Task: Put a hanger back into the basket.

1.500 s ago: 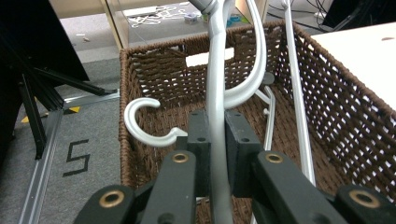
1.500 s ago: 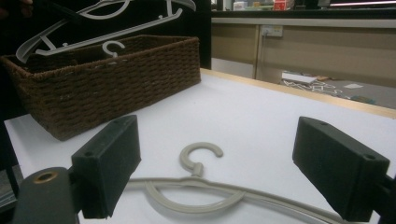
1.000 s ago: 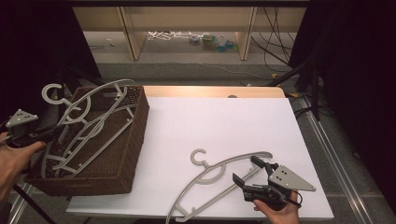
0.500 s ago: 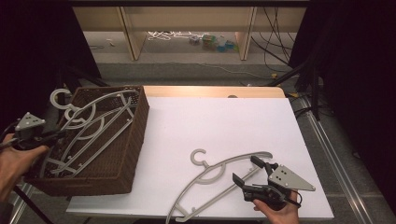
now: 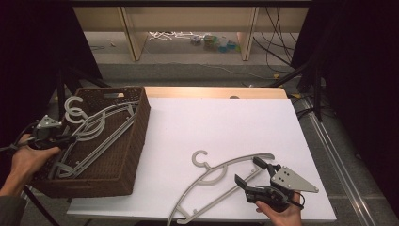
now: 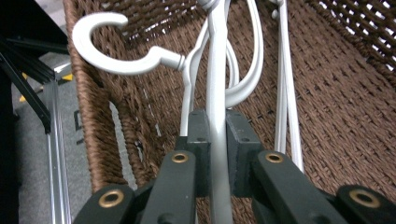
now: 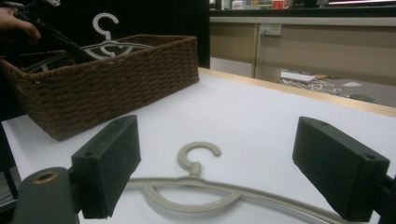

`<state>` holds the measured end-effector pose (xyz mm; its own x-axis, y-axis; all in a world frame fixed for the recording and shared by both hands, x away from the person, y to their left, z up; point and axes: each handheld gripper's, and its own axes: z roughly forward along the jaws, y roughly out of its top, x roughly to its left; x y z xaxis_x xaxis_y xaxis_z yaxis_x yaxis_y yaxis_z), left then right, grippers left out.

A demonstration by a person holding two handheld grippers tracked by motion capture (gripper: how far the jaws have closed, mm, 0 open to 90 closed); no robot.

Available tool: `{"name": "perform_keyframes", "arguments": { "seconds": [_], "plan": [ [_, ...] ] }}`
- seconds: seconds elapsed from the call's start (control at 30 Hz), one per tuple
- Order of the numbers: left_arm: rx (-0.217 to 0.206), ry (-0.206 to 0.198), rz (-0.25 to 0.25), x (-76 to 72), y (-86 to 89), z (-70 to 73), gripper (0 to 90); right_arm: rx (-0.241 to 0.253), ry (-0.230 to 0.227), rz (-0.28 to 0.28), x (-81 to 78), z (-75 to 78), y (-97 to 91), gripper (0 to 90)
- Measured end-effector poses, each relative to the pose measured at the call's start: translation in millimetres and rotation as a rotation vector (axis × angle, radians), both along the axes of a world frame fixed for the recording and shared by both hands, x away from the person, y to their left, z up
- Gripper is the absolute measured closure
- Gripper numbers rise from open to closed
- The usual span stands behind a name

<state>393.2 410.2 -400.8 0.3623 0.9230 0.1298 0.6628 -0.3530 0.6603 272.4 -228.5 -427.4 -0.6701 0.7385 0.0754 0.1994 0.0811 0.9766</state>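
My basket (image 5: 117, 160) at the counter's (image 5: 226, 122) left edge holds grey hangers. My left tongs (image 6: 215, 140) pinch one hanger (image 6: 218, 74), pale and thin-barred, over it. My right tongs (image 7: 224, 172) gape wide, empty, above a beige hanger (image 5: 221, 172) lying flat.

No text, label, brand, number or sign can be read in any of the views. The small items on the floor and the low shelf beyond the tabletop are too blurred and too small to tell whether they carry any print.
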Motion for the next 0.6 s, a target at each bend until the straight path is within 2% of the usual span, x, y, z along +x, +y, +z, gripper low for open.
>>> {"name": "perform_keyframes", "arguments": {
  "seconds": [0.13, 0.27, 0.37, 0.4, 0.5, 0.53, 0.57, 0.6],
  "plan": [
    [-0.005, 0.013, 0.015, 1.9, -1.1, -5.6, 81.6, 0.004, 0.0, 0.006, 0.1, -0.4, 0.6, 16.0],
    [-0.029, 0.038, 0.022, 3.5, -2.5, -9.5, 81.5, 0.002, 0.002, 0.006, 0.3, -0.7, 0.7, 16.0],
    [-0.027, 0.04, 0.035, 3.9, -2.6, -10.4, 81.4, 0.011, 0.001, 0.004, 0.3, -0.5, 1.2, 16.0],
    [-0.03, 0.041, 0.034, 4.2, -2.4, -11.0, 81.3, -0.002, 0.001, -0.002, 0.0, -0.1, 0.5, 16.0],
    [-0.025, 0.063, 0.047, 4.3, -2.5, -14.9, 80.0, 0.01, 0.004, 0.005, 0.5, -0.8, 1.0, 16.0],
    [-0.008, 0.073, 0.066, 4.1, -1.2, -15.9, 79.9, 0.001, 0.006, 0.005, 0.3, -0.2, 0.2, 16.0],
    [-0.017, 0.076, 0.08, 4.5, -0.2, -16.8, 78.9, 0.003, 0.004, 0.006, 0.4, -0.3, 0.4, 16.0],
    [-0.044, 0.073, 0.094, 4.8, 1.4, -17.6, 77.8, -0.003, 0.001, -0.001, 0.2, -0.4, 0.5, 16.0]
  ]
}}
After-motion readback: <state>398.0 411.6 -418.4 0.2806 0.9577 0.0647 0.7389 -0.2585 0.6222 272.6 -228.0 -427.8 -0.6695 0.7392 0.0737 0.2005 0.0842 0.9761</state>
